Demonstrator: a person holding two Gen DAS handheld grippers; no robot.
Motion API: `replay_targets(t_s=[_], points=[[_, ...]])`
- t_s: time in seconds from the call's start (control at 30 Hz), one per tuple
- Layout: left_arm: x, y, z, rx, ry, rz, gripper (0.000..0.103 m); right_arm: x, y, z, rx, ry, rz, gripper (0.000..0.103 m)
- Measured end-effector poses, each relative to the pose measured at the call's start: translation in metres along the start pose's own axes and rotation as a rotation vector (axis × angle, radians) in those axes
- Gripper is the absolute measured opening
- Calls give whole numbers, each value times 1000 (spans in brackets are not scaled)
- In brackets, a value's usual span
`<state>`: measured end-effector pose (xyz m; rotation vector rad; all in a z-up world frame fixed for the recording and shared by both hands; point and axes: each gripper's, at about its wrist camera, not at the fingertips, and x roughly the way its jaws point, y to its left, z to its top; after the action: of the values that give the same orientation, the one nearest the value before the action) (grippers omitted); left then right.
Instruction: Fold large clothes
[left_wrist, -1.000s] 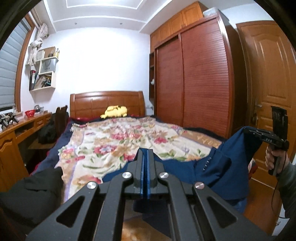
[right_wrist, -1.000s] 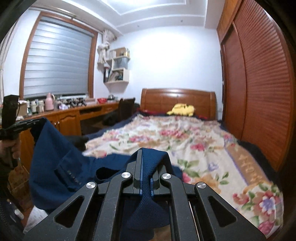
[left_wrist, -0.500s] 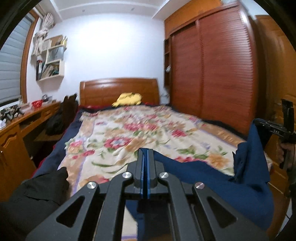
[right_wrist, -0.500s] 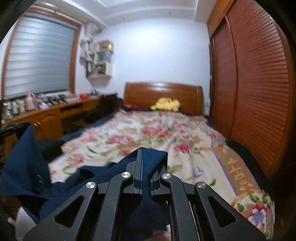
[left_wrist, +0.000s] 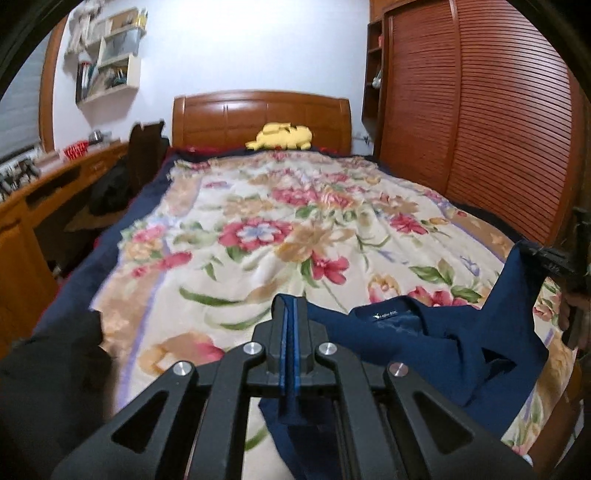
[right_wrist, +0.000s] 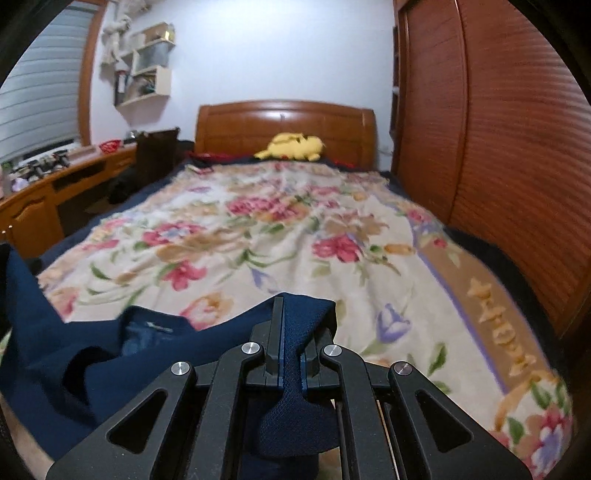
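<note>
Holding navy shirt (left_wrist: 424, 343) stretched between us: left gripper (left_wrist: 290, 314) and right gripper (right_wrist: 291, 317) both clamped on fabric, collar facing headboard (left_wrist: 258, 118), long axis across floral blanket (left_wrist: 277, 229).

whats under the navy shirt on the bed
The floral blanket lies under the navy shirt, showing all around it. Whatever the cloth covers, and the mattress beneath, is hidden.

A bed (left_wrist: 258, 229) under a floral blanket (right_wrist: 258, 240) fills the room. At its wooden headboard (left_wrist: 258, 118) lies a yellow plush toy (left_wrist: 280, 136). Right of the bed stands a slatted wardrobe (left_wrist: 498, 110); left, a wooden desk (right_wrist: 44, 199), wall shelves (left_wrist: 110, 70) and a blinded window (right_wrist: 37, 99).
</note>
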<state>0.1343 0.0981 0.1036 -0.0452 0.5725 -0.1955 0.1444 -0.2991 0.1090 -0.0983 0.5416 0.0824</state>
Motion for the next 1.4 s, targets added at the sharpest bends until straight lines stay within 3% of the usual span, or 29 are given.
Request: replay_targets(t_s=[0.27, 0.33, 0.37, 0.4, 0.43, 0.57, 0.73, 0.97, 1.03, 1.13, 1.2, 1.3, 1.4], points=[[32, 6, -34, -11, 69, 7, 3, 50, 13, -34, -57, 109, 10, 8], [33, 3, -44, -1, 77, 22, 6, 53, 14, -40, -58, 124, 23, 14], [31, 0, -47, 10, 77, 27, 7, 51, 13, -43, -56, 127, 22, 23], [29, -3, -50, 25, 73, 28, 8, 48, 12, -44, -54, 123, 15, 38], [25, -8, -55, 37, 67, 23, 10, 45, 12, -44, -53, 115, 7, 46], [2, -15, -69, 24, 36, -19, 16, 27, 18, -47, -99, 102, -11, 50], [-15, -33, -90, 28, 24, -90, 26, 1, 49, -69, -191, 135, 110, 50], [-22, -53, -111, 55, 29, -125, 34, -18, 84, -108, -255, 214, 250, 50], [-24, -57, -115, 61, 31, -135, 35, -17, 89, -115, -263, 244, 255, 50], [-26, -60, -121, 69, 32, -151, 36, -5, 99, -125, -354, 296, 190, 49], [-27, -62, -125, 81, 28, -152, 37, 7, 97, -124, -375, 322, 144, 38], [-27, -57, -129, 76, 29, -156, 38, 19, 93, -112, -405, 304, 105, 12], [-25, -49, -132, 65, 32, -155, 38, 36, 94, -88, -419, 262, 69, 4]])
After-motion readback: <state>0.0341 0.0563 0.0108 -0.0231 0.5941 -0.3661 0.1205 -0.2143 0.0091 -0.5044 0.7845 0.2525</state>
